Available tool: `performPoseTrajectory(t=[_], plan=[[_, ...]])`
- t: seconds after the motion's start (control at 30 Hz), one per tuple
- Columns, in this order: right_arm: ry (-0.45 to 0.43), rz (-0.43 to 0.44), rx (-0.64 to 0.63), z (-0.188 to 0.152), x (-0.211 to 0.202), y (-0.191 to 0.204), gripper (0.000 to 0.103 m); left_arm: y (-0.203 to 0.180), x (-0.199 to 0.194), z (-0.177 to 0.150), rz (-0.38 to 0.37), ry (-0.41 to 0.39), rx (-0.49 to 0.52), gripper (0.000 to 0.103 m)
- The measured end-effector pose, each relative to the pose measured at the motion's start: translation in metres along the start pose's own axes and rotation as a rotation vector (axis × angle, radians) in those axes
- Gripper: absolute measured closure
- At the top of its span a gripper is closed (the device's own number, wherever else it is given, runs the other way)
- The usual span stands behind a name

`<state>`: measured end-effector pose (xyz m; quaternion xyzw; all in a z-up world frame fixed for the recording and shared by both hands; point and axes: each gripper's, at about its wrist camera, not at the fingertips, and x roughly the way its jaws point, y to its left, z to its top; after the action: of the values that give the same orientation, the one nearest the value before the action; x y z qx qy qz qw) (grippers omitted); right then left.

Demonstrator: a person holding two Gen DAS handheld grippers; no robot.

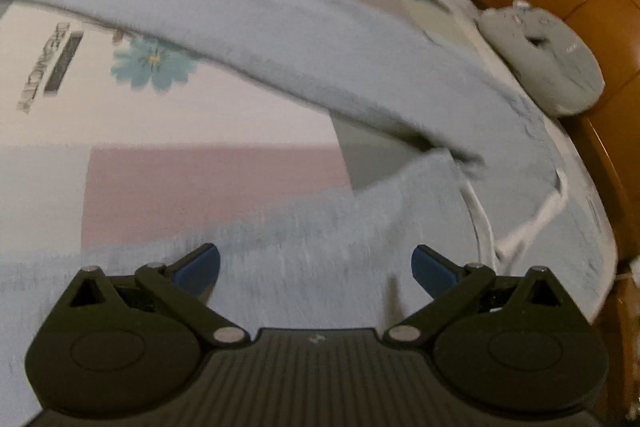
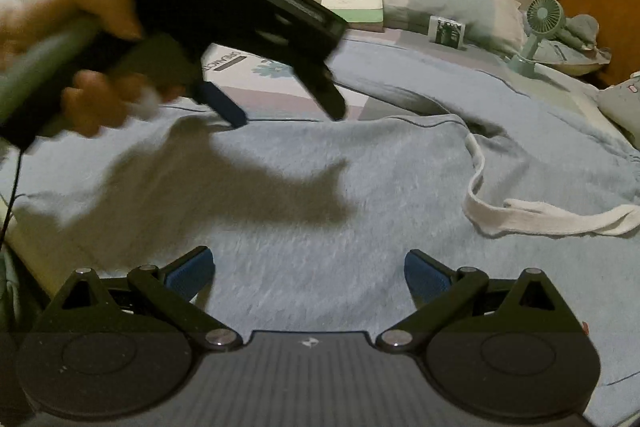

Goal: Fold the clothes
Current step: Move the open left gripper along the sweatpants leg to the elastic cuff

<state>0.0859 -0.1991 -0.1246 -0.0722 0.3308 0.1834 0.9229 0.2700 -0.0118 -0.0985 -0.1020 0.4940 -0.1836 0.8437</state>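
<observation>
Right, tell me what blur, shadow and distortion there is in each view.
Left wrist view: motion-smeared throughout, the blue garment streaked, fisheye bending the bed edge. Right wrist view: sharper, but the left gripper is blurred and throws a hard shadow on the fabric.

Both tools are gaping wide and empty: the left tool (image 1: 316, 265), gripped by a hand (image 2: 60, 67), is tilting downward beside the right tool (image 2: 309, 269)

Both handheld grippers, the left gripper (image 1: 316, 267) and right gripper (image 2: 308, 273), share black linkage arms, silver pivot pins, blue finger pads (image 2: 190, 273) and ribbed grey bodies.
</observation>
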Motion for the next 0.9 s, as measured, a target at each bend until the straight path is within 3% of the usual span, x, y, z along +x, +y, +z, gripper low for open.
performPoseTrajectory(t=[0.17, 0.3, 0.43, 0.53, 0.7, 0.9], plan=[[0.0, 0.013, 0.008, -0.001, -0.004, -0.002, 0.0, -0.009, -0.002, 0.016, 0.011, 0.002, -0.032, 0.002], [0.0, 0.036, 0.037, -0.001, -0.009, -0.006, 0.0, -0.027, -0.01, 0.01, -0.067, 0.012, 0.004, 0.001], [-0.001, 0.048, 0.052, -0.001, -0.011, -0.008, 0.0, -0.042, 0.007, 0.005, -0.129, 0.061, 0.006, 0.001], [-0.001, 0.049, 0.051, -0.002, -0.011, -0.008, 0.0, -0.045, 0.028, 0.007, -0.106, 0.068, -0.004, 0.001], [-0.003, 0.054, 0.057, -0.003, -0.012, -0.009, 0.0, -0.054, 0.031, 0.023, -0.057, 0.02, 0.015, 0.001], [-0.002, 0.055, 0.055, -0.004, -0.014, -0.01, 0.0, -0.069, 0.014, 0.015, -0.17, 0.05, 0.077, 0.001]])
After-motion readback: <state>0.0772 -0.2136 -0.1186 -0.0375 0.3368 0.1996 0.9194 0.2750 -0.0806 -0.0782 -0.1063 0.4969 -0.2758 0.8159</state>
